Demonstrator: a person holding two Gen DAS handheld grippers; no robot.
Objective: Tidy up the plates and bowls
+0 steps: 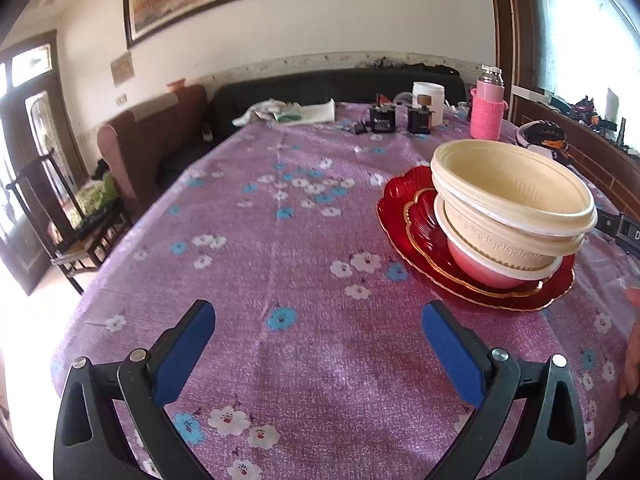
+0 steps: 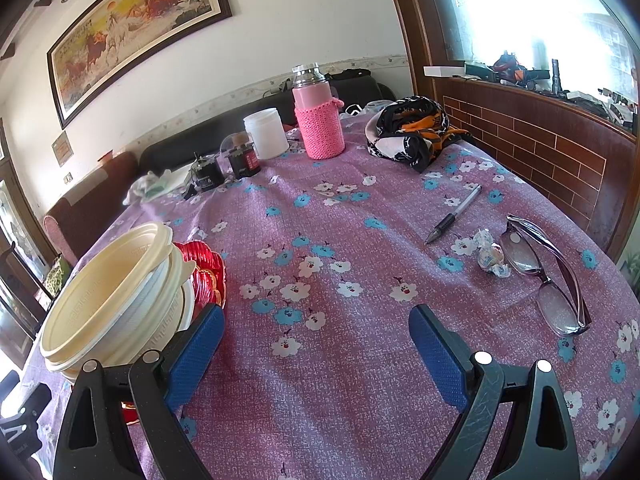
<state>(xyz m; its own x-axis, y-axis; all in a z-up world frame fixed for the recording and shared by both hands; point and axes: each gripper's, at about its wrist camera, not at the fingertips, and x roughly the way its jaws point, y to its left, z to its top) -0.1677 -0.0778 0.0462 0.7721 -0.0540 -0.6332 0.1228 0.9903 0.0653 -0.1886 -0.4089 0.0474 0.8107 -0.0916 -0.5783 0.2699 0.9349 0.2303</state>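
Left gripper (image 1: 318,322): jaws wide apart, holding nothing, above bench (image 1: 280,240) | right gripper (image 2: 316,330): jaws wide apart, holding nothing | stacked bowls (image 1: 516,208) sit tilted on red plates (image 1: 404,216), right of left gripper, left of right gripper | pink bottle (image 2: 319,120) at far side | glasses (image 2: 544,276), pen (image 2: 454,214) at right.

A home living room — sofa (image 1: 320,88), framed horse painting (image 2: 132,28), floral tablecloth (image 1: 280,280).

The bowls (image 1: 516,208) sit stacked on the plates (image 1: 404,216), maybe two plates, on the desk (image 1: 280,280).
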